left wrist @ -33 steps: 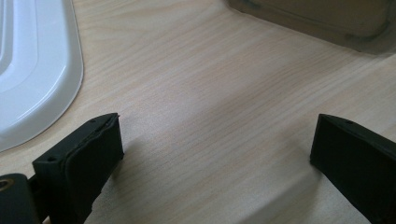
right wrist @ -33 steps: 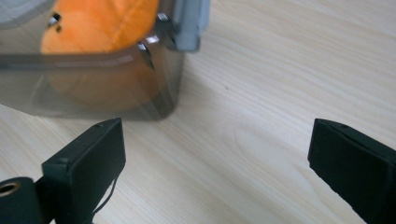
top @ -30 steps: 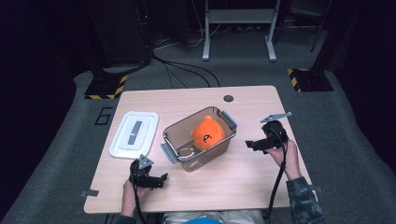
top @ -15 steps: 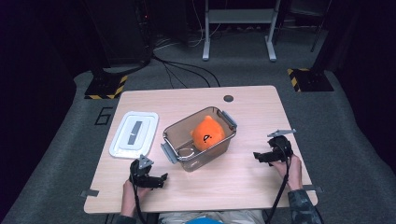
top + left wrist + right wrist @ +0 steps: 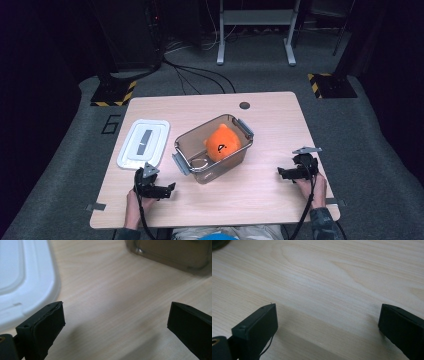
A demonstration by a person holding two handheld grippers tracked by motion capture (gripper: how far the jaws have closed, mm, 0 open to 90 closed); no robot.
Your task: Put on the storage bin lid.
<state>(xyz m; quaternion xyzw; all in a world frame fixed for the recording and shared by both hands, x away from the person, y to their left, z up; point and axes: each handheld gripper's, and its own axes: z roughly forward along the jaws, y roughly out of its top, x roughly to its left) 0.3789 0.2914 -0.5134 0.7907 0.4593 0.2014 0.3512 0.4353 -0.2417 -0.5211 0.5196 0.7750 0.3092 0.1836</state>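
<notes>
A clear plastic bin (image 5: 212,148) stands mid-table with an orange plush toy (image 5: 222,142) inside it. Its white lid (image 5: 143,143) lies flat to the left. My left gripper (image 5: 169,190) rests low on the table near the front edge, below the lid, open with nothing between its jaws. In the left gripper view the lid's corner (image 5: 27,282) lies at the left and the bin's base (image 5: 172,253) at the top right. My right gripper (image 5: 281,173) sits at the table's right front, open over bare wood (image 5: 324,285), well clear of the bin.
The light wooden table (image 5: 270,125) has a round cable grommet (image 5: 244,105) near its far edge. A small round object (image 5: 200,162) lies in the bin beside the plush. Grey carpet with cables (image 5: 200,75) and stand bases surrounds the table.
My right gripper has drawn back from beside the bin's right end toward the table's front right and lowered. The left gripper has stayed put.
</notes>
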